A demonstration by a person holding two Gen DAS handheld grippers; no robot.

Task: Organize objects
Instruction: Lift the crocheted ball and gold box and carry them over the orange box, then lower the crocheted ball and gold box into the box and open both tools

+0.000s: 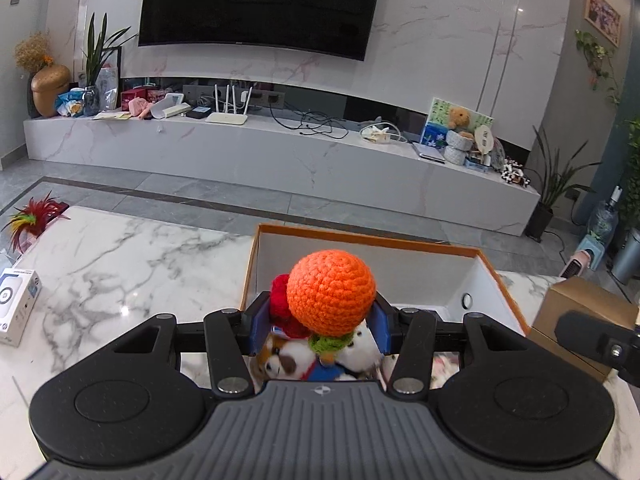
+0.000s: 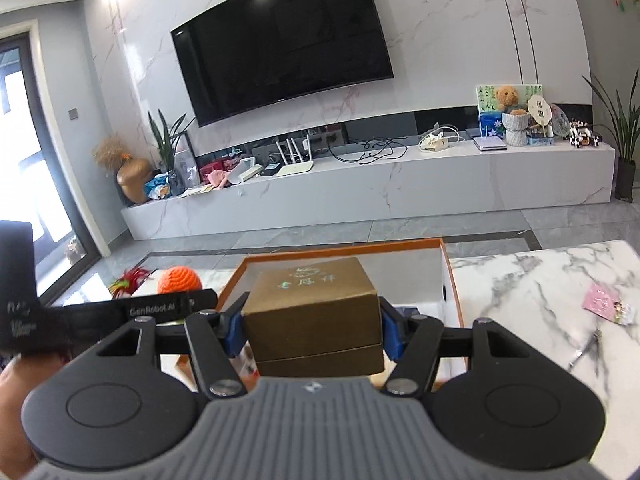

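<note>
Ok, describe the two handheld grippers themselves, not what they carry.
Both match: the left gripper and right gripper have matte black linkage arms with silver pivot screws, blue finger pads, two round black discs and a ribbed grey centre plate. White lettering marks the left gripper's side.

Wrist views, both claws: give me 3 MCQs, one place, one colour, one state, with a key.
1. Where is the white tray with the orange rim?
A. On the marble table, ahead of both claws
B. On the TV ledge
C. On the floor

2. What colour is the crochet ball in the left claw?
A. Blue
B. Orange
C. Yellow

3. What is the state of the right claw?
A. Open and empty
B. Shut with nothing in it
C. Shut on the brown box

Key: 1 A, its rim sits on the marble top just past the fingertips in both views. 2 B, the ball is plainly orange, above a green collar. 3 C, the blue pads press on both sides of the box.
</note>
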